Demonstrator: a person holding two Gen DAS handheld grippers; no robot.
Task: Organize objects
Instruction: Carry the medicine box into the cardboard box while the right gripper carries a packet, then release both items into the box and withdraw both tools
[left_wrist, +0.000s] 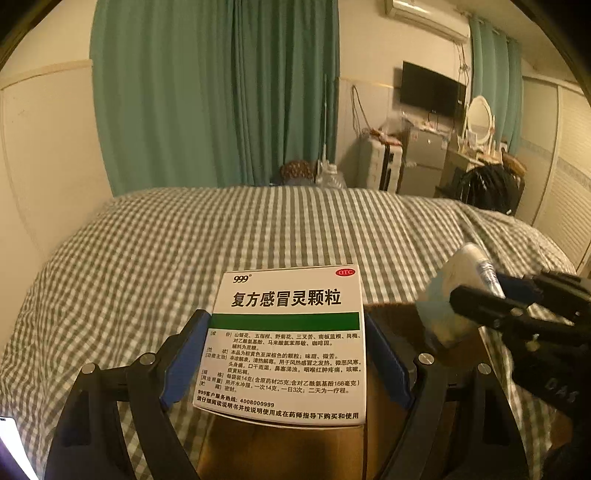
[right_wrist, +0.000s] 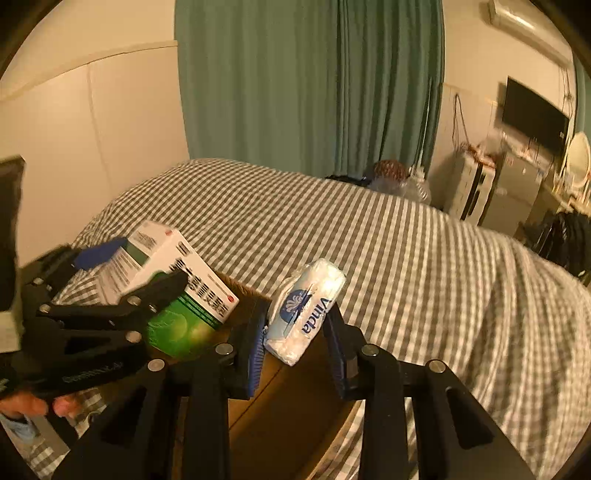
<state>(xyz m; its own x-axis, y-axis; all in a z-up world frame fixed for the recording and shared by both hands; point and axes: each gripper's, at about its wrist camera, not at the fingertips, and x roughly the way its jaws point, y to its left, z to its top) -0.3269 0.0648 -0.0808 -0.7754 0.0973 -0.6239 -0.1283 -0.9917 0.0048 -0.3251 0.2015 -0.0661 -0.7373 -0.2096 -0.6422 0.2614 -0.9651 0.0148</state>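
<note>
Now carrying both loads over a brown carton (left_wrist: 280, 454) on the checked bed (left_wrist: 184, 240). Left gripper (left_wrist: 286, 360) clamped wide on the medicine box (left_wrist: 288, 343); right gripper (right_wrist: 295, 354) clenched on a tissue pack (right_wrist: 304, 314), seen at three o'clock in the left view. Probably best lowered one at a time: box flat against one carton wall, pack beside it. Keep the grippers apart, sink well inside the rim, release only once each load rests.
</note>
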